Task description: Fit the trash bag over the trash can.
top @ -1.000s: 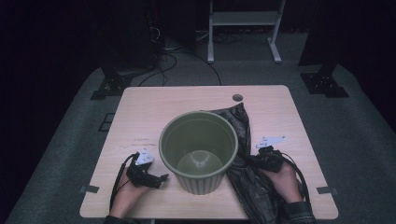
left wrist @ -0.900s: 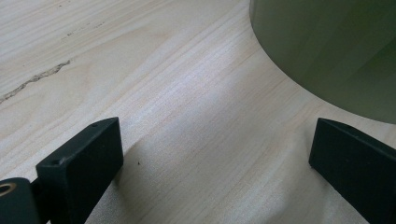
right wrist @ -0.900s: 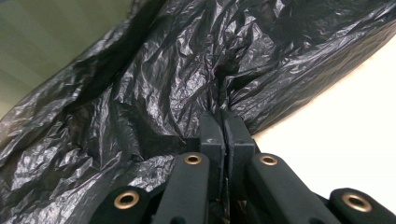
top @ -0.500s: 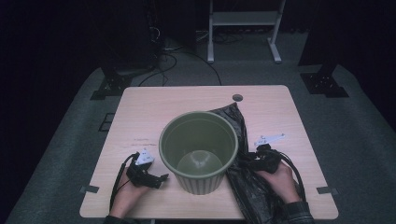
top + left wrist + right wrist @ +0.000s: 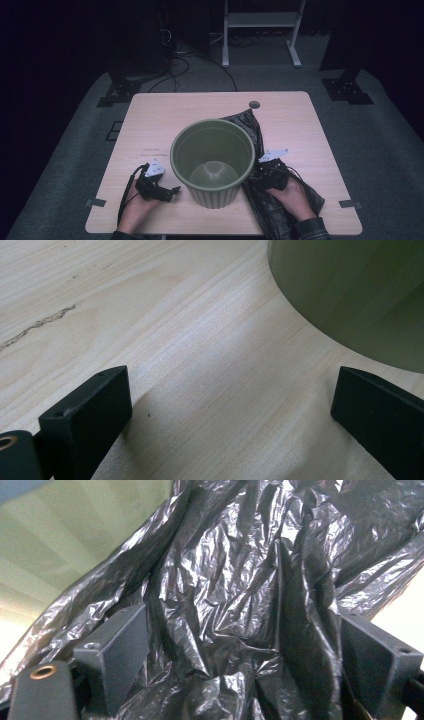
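On the surface (image 5: 165,112), the right hand-held gripper (image 5: 267,176), jaws just opened wide over crumpled black bag (image 5: 235,605), sits right of the green bin (image 5: 212,162); the left hand-held gripper (image 5: 167,191) waits open.

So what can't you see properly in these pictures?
- Bag: in the high view the bin hides its left part, and the bottom edge cuts it off.
- Right gripper: in the high view its tips are lost against the dark bag.
- Bin: in the left gripper view the top and right edges cut it off.
- Disc on the table: too small to identify.
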Tool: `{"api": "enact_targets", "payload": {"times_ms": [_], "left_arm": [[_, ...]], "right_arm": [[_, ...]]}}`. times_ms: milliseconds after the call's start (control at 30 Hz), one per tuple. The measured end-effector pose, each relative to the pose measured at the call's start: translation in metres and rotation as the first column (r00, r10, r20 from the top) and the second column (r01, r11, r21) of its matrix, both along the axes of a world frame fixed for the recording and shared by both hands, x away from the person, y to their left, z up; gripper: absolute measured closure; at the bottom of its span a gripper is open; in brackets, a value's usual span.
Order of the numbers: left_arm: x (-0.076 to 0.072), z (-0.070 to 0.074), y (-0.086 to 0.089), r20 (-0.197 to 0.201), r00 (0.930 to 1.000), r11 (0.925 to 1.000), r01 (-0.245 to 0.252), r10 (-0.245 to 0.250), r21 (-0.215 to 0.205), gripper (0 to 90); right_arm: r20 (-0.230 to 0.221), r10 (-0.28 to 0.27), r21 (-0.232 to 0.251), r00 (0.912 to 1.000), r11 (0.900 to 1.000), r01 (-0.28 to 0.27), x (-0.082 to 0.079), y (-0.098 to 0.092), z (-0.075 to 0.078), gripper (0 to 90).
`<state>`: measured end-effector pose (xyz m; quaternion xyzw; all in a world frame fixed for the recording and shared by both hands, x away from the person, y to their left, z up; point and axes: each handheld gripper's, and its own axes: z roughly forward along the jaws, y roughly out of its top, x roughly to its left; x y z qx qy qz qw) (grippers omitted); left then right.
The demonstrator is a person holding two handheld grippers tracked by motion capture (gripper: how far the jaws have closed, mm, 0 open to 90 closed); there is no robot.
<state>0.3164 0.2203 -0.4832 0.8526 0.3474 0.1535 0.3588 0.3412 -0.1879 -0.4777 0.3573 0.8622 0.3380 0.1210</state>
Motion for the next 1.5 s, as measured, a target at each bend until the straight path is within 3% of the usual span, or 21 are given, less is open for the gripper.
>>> {"api": "enact_targets", "payload": {"times_ms": [33,133,167,200,233,267,300,333,367,400,533,867,1033,1200,1500], "left_arm": [[0.0,0.0,0.0,0.0,1.0,1.0,0.0,0.0,0.0,1.5],[0.0,0.0,0.0,0.0,1.0,1.0,0.0,0.0,0.0,1.5],[0.0,0.0,0.0,0.0,1.0,1.0,0.0,0.0,0.0,1.5],[0.0,0.0,0.0,0.0,1.0,1.0,0.0,0.0,0.0,1.5],[0.0,0.0,0.0,0.0,1.0,1.0,0.0,0.0,0.0,1.5],[0.0,0.0,0.0,0.0,1.0,1.0,0.0,0.0,0.0,1.5],[0.0,0.0,0.0,0.0,1.0,1.0,0.0,0.0,0.0,1.5],[0.0,0.0,0.0,0.0,1.0,1.0,0.0,0.0,0.0,1.5],[0.0,0.0,0.0,0.0,1.0,1.0,0.0,0.0,0.0,1.5],[0.0,0.0,0.0,0.0,1.0,1.0,0.0,0.0,0.0,1.5],[0.0,0.0,0.0,0.0,1.0,1.0,0.0,0.0,0.0,1.6],[0.0,0.0,0.0,0.0,1.0,1.0,0.0,0.0,0.0,1.5],[0.0,0.0,0.0,0.0,1.0,1.0,0.0,0.0,0.0,1.5],[0.0,0.0,0.0,0.0,1.0,1.0,0.0,0.0,0.0,1.5],[0.0,0.0,0.0,0.0,1.0,1.0,0.0,0.0,0.0,1.5]], "right_arm": [[0.02,0.001,-0.018,0.9998,1.0,0.0,-0.002,0.003,-0.001,14.0],[0.025,0.006,-0.014,0.9997,1.0,-0.006,-0.003,0.003,-0.001,16.2],[0.03,0.013,-0.005,0.9995,1.0,-0.012,-0.005,0.003,0.0,26.7],[0.03,0.013,-0.005,0.9995,1.0,-0.012,-0.005,0.003,0.0,26.7],[0.039,0.017,0.004,0.9991,1.0,-0.017,-0.007,0.002,0.001,36.5],[0.039,0.017,0.004,0.9991,1.0,-0.017,-0.007,0.002,0.001,36.5],[0.043,0.03,0.014,0.9986,0.999,-0.031,-0.009,0.001,0.002,48.6],[0.043,0.03,0.014,0.9986,0.999,-0.031,-0.009,0.001,0.002,48.6],[0.052,0.051,0.025,0.9973,0.998,-0.052,-0.011,0.0,0.002,64.3],[0.052,0.051,0.025,0.9973,0.998,-0.052,-0.011,0.0,0.002,64.3],[0.043,0.073,0.045,0.9964,0.996,-0.075,-0.011,-0.002,0.001,87.7],[0.025,0.108,0.08,0.9938,0.991,-0.11,-0.013,-0.006,0.006,89.0],[-0.004,0.149,0.12,0.9888,0.982,-0.147,-0.019,-0.011,0.016,89.2],[0.0,0.173,0.13,0.985,0.977,-0.171,-0.022,-0.013,0.024,89.2],[0.027,0.229,0.168,0.9731,0.959,-0.23,-0.033,-0.021,0.048,89.2]]}}
